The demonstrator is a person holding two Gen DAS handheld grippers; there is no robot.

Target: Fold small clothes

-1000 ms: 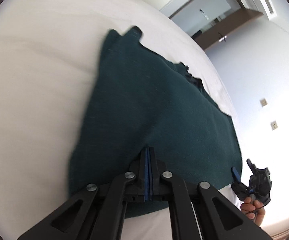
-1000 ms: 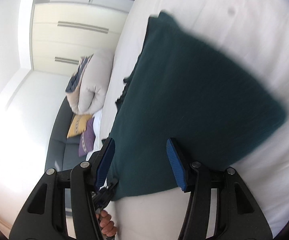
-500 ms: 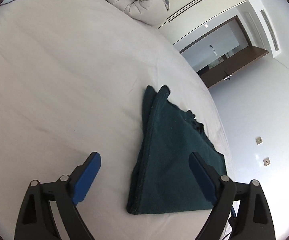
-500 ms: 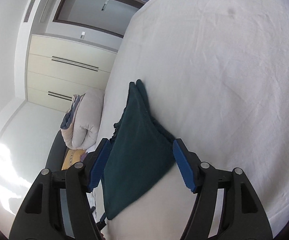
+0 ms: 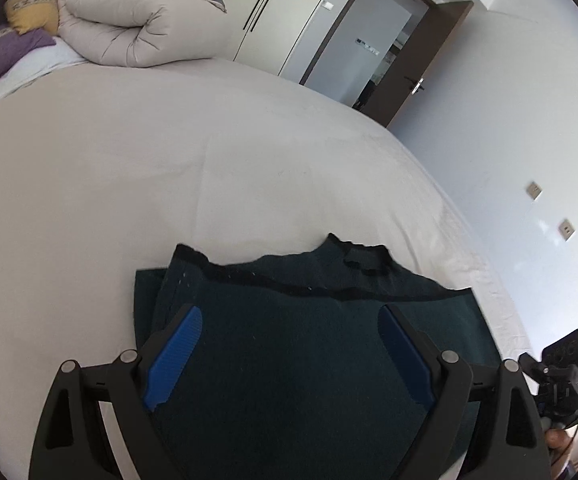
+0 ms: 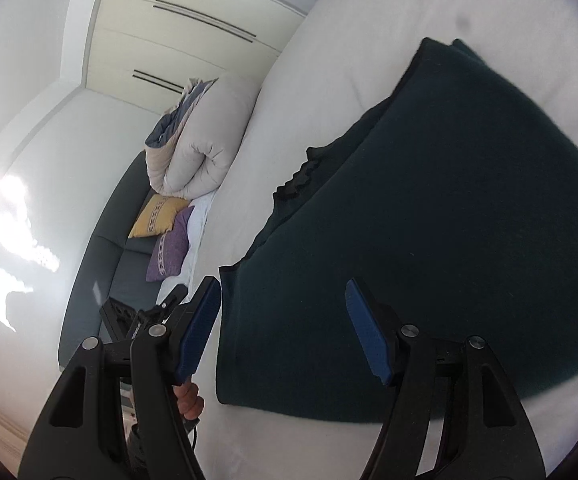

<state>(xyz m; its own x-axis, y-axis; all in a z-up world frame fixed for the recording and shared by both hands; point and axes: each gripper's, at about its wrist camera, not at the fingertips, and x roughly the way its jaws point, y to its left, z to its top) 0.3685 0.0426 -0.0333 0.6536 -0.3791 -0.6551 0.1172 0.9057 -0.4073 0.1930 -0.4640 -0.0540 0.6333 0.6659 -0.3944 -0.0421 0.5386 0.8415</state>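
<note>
Both grippers, left (image 5: 289,354) and right (image 6: 285,330), released above the garment (image 5: 309,360) (already folded once): regrip its side edges evenly for the next fold.

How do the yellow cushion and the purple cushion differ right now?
The yellow cushion sits higher, propped against the sofa back; the purple cushion lies lower, in front of it. The yellow cushion touches the folded duvet; the purple cushion lies clear of it. Both carry a patterned band and lie far from the dark green garment.

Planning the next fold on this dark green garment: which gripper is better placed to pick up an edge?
Probably the right gripper: open, with the dark green garment's corner between its fingers. The left gripper hangs over mid-cloth.
</note>
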